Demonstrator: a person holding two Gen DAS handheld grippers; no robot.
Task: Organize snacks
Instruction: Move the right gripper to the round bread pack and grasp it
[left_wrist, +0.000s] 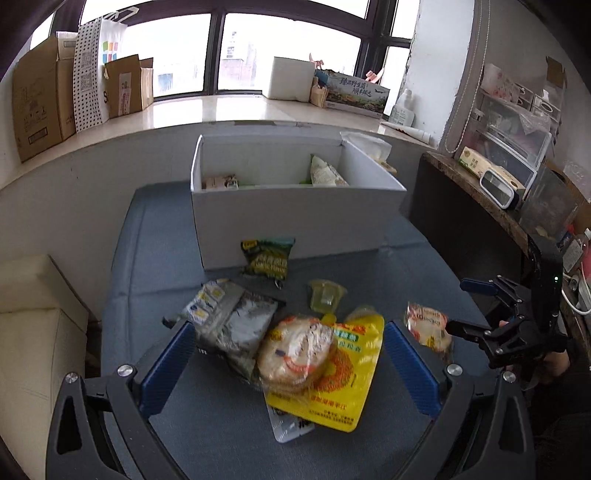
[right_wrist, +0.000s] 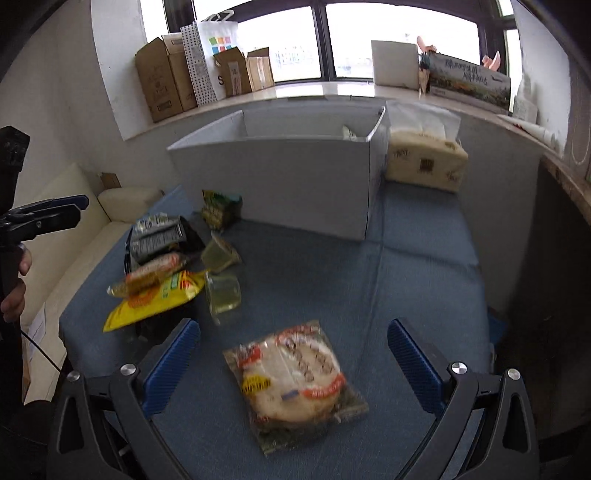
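Hovering with its blue-padded fingers spread wide, the left gripper (left_wrist: 290, 363) touches nothing; below the gap lies a round cake in clear wrap (left_wrist: 295, 356), resting on a yellow snack bag (left_wrist: 343, 384), with a silver foil packet (left_wrist: 243, 325) just beside them. The right gripper (right_wrist: 293, 365) is likewise spread wide and holds nothing, poised over a second wrapped round cake (right_wrist: 293, 384) that lies alone on the blue cushion (right_wrist: 406, 280).

Further out, a jelly cup (left_wrist: 327, 297) sits between the pile and a green snack packet (left_wrist: 267, 258), which leans against the front wall of the white box (left_wrist: 295, 218). Inside the box a pale packet (left_wrist: 327, 173) stands near the right side and a small carton (left_wrist: 221, 181) lies at the left. A tissue pack (right_wrist: 424, 158) sits just beside the box.

Behind, a wide window sill (left_wrist: 221, 107) carries cardboard boxes (left_wrist: 40, 99), a dotted paper bag (left_wrist: 88, 74) and a white container (left_wrist: 291, 77). A cream seat (left_wrist: 33, 332) flanks the cushion on the left, and a cluttered shelf (left_wrist: 491, 184) stands on the right.
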